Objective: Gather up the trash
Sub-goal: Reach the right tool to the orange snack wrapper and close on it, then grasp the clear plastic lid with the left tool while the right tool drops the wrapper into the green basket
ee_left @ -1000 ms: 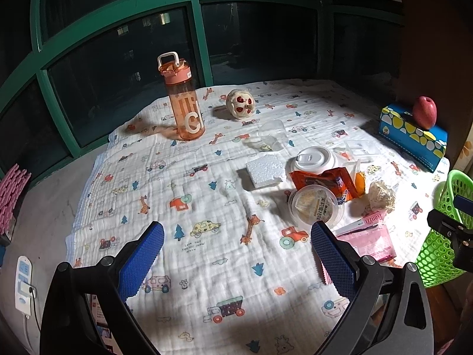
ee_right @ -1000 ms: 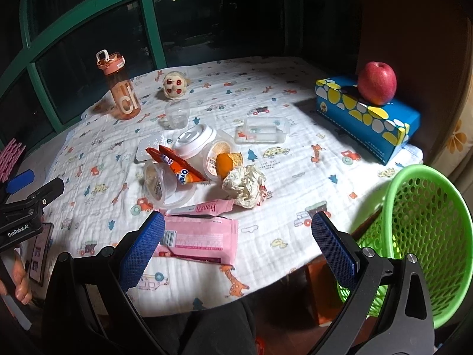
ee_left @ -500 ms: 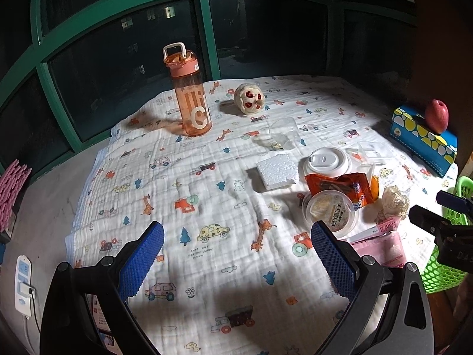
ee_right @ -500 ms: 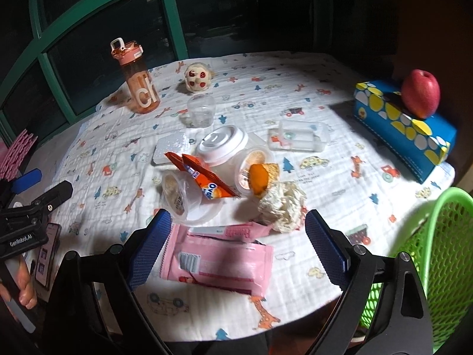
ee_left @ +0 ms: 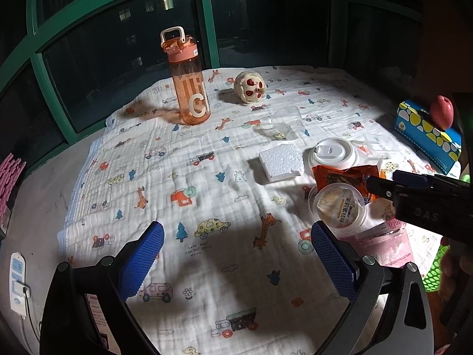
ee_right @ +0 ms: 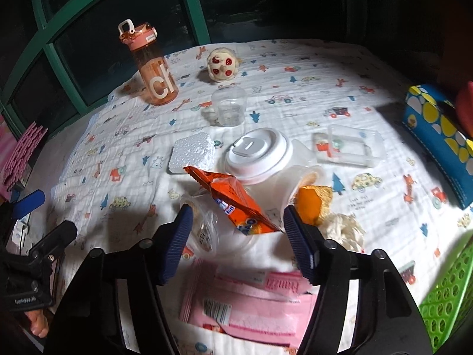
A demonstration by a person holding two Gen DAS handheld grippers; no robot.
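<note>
My right gripper (ee_right: pixel 237 208) hangs over the trash pile with its jaws closing. An orange snack wrapper (ee_right: pixel 233 204) and a clear pudding cup (ee_right: pixel 204 230) lie between the pads, which do not visibly press on them. Around them sit a white-lidded cup (ee_right: pixel 257 153), a foam block (ee_right: pixel 192 153), an orange peel (ee_right: pixel 310 204), a crumpled tissue (ee_right: pixel 343 227) and a pink wrapper (ee_right: pixel 251 301). My left gripper (ee_left: pixel 236 230) stands open above bare cloth, left of the pile. The green basket (ee_right: pixel 446 295) is at the right edge.
An orange water bottle (ee_left: pixel 189 85) and a spotted toy ball (ee_left: pixel 249 87) stand at the back. A clear cup (ee_right: pixel 229 106) and a clear tray (ee_right: pixel 348 148) lie mid-table. A blue tissue box (ee_left: pixel 425 133) with an apple (ee_left: pixel 442 112) sits far right.
My right gripper moved forward and down over the trash pile, and its jaws narrowed around the orange wrapper and pudding cup. My left gripper crept a little forward.
</note>
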